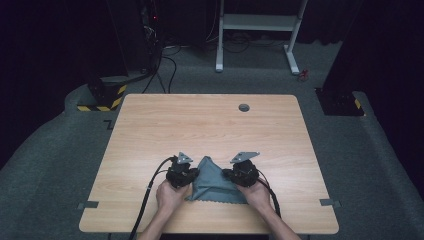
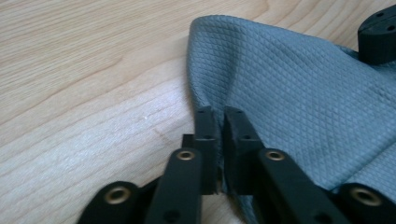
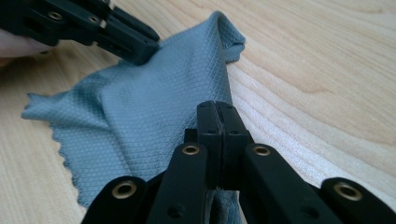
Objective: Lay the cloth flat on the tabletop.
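Grey cloth (image 1: 216, 181) edges vanish between both clamped fingers.

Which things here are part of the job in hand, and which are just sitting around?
In the job:
grey cloth, pinched at two edges
left gripper, shut on the cloth
right gripper, shut on the cloth

Just there:
wooden table
round grommet in the tabletop
white frame on the floor behind
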Available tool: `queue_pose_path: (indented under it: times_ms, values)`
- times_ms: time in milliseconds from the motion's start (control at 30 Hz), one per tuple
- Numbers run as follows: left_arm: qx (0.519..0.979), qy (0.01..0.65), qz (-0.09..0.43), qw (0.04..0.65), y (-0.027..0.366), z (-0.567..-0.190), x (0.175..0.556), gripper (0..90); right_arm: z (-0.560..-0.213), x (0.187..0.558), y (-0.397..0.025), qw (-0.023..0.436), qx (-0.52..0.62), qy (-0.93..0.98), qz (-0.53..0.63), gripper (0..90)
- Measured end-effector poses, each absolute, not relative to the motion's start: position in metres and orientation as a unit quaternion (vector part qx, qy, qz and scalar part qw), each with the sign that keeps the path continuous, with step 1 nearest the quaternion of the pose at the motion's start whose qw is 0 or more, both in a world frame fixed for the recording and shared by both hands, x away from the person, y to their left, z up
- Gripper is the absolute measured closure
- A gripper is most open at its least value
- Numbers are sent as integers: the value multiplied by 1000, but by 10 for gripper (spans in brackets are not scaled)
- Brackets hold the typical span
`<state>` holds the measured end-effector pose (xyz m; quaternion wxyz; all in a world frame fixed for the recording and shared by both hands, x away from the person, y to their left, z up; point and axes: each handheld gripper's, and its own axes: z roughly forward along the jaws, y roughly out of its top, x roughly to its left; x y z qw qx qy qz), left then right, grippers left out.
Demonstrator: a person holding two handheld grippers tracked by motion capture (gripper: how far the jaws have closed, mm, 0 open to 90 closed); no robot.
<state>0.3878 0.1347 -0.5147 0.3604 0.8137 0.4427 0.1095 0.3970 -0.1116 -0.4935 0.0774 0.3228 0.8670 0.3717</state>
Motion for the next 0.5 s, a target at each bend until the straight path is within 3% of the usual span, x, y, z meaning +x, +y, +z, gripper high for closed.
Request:
queue_pose_path:
  times_ms: [233,333,400,500]
  values:
    - [819,429,120,362,139,-507,389,892,-493,395,-112,74,320,865,379,879]
    - [817,424,130,368,144,-498,390,893,-495,396,-111,74,323,863,380,719]
    - [816,424,134,370,148,-492,392,894,-497,398,-110,78,333,862,373,674]
    - [815,423,143,370,154,-485,395,894,-501,401,-108,72,332,867,365,757]
